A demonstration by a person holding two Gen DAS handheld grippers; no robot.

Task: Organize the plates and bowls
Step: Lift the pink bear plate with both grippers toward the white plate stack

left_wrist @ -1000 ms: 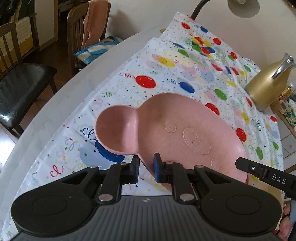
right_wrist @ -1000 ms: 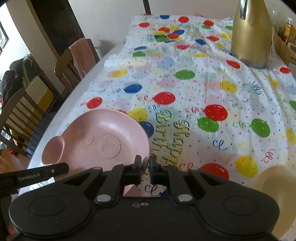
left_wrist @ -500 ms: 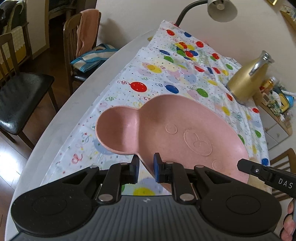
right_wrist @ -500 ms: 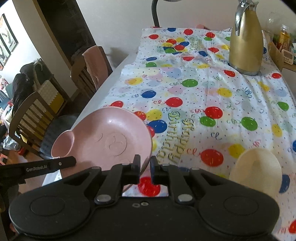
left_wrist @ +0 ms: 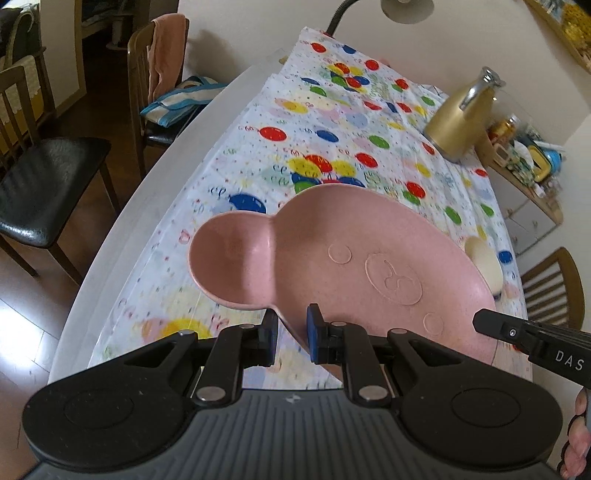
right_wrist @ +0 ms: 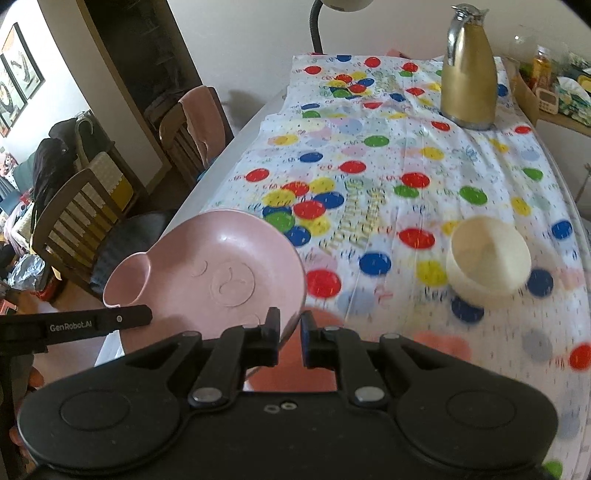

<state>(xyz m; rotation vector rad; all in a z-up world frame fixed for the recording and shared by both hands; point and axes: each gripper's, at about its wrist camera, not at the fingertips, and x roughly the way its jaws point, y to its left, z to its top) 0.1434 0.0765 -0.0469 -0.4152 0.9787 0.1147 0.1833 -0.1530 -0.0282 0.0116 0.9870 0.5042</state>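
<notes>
A pink bear-shaped plate (left_wrist: 351, 258) with a round ear compartment is held in the air above the table. My left gripper (left_wrist: 291, 332) is shut on its near rim. My right gripper (right_wrist: 290, 332) is shut on the opposite rim of the same plate (right_wrist: 221, 273). A cream bowl (right_wrist: 487, 258) stands on the balloon tablecloth to the right, and shows past the plate's far edge in the left wrist view (left_wrist: 484, 262). A blurred pink shape (right_wrist: 439, 343) lies on the cloth below the right gripper.
A gold thermos jug (right_wrist: 469, 74) stands at the table's far right. A lamp neck (right_wrist: 316, 29) rises at the far end. Wooden chairs (left_wrist: 44, 177) stand along the table's left side. A cluttered side shelf (left_wrist: 528, 155) is on the right.
Both grippers have lifted the pink plate higher and drawn it back toward the near end of the table. The cream bowl has come fully into view.
</notes>
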